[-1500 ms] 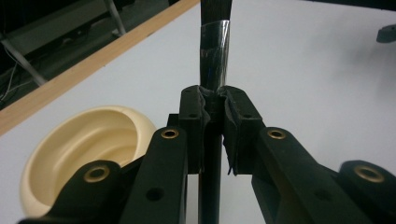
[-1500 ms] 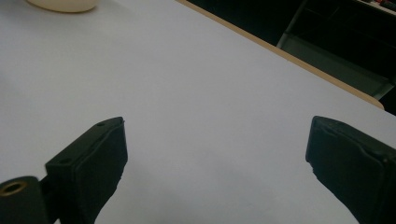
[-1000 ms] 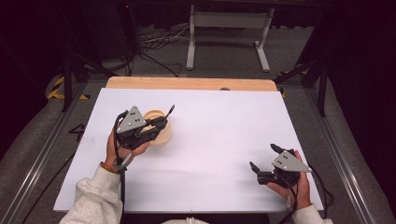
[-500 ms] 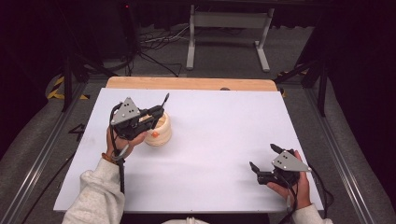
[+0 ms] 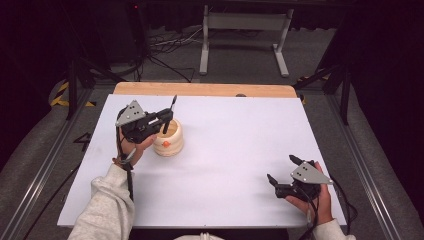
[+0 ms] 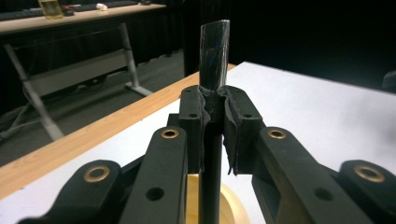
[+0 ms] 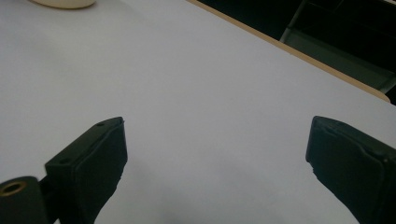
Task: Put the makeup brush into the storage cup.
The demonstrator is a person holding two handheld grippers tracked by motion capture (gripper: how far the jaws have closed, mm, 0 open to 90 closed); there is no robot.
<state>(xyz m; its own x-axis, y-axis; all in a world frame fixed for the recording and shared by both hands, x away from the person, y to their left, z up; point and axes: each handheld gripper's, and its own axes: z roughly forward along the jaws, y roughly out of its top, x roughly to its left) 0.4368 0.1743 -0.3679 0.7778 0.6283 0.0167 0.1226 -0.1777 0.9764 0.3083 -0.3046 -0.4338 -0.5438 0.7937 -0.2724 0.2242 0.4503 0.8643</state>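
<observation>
My left gripper [image 5: 167,117] is clamped on a flat black stick [image 6: 214,51], seemingly a spatula or stirrer, with the pads squeezed tight against its shaft. Since a second ago it has drifted toward the left edge of the white table [image 5: 240,150] and sunk a little, so the stick's lower end now dips into the small wooden pot [image 5: 169,140]; I judge the tool is being set into the pot. The pot stands on the table's left half, its pale rim just under my left gripper. My right gripper [image 5: 282,175] has kept still, well apart from the pot toward the near right corner, jaws spread wide with nothing between them. Nothing else stands near the pot.
</observation>
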